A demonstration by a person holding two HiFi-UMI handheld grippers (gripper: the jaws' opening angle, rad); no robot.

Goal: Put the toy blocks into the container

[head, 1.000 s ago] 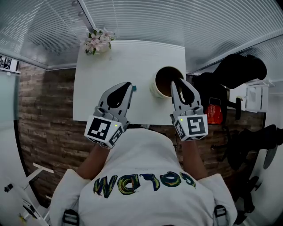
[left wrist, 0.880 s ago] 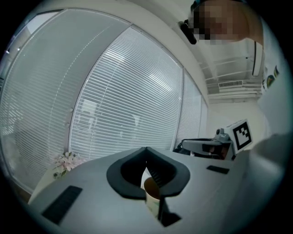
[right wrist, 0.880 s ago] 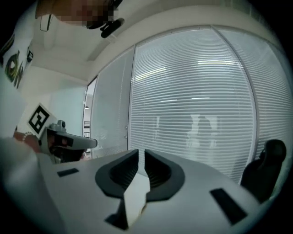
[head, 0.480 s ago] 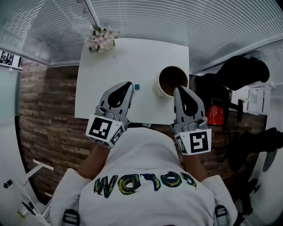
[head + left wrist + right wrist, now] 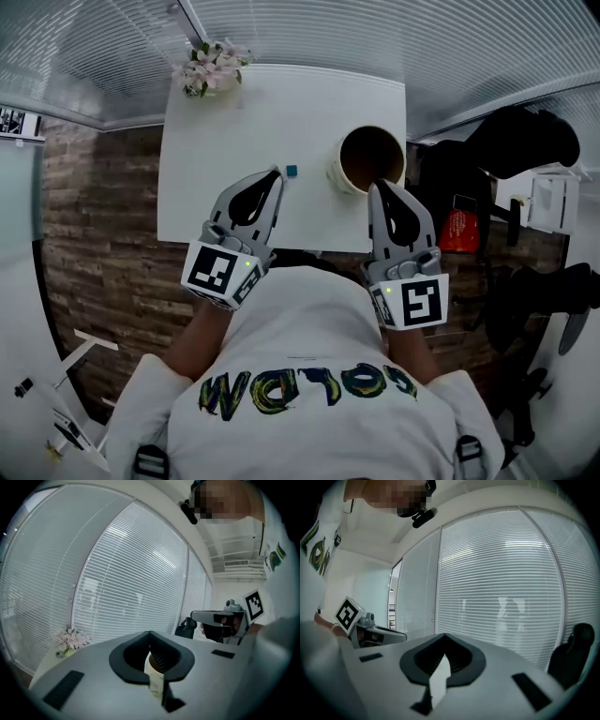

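A small teal toy block (image 5: pixel 292 172) lies on the white table (image 5: pixel 234 122), just past the tip of my left gripper (image 5: pixel 277 175). The round cream container (image 5: pixel 368 159) with its brown inside stands at the table's right, and what it holds I cannot see. My right gripper (image 5: pixel 378 187) hovers at its near rim, shut and empty. The left gripper is shut too, with nothing in it. In the left gripper view the container (image 5: pixel 156 672) shows through the gap below the closed jaws, and the right gripper (image 5: pixel 218 618) is off to the right.
A pot of pink flowers (image 5: pixel 212 67) stands at the table's far left corner. Right of the table are a black chair (image 5: pixel 520 141) and a red object (image 5: pixel 459 230). Window blinds run behind the table. The near table edge is under both grippers.
The right gripper has drawn back from over the container's mouth to its near rim, and its jaws have shut. The left gripper has stayed where it was.
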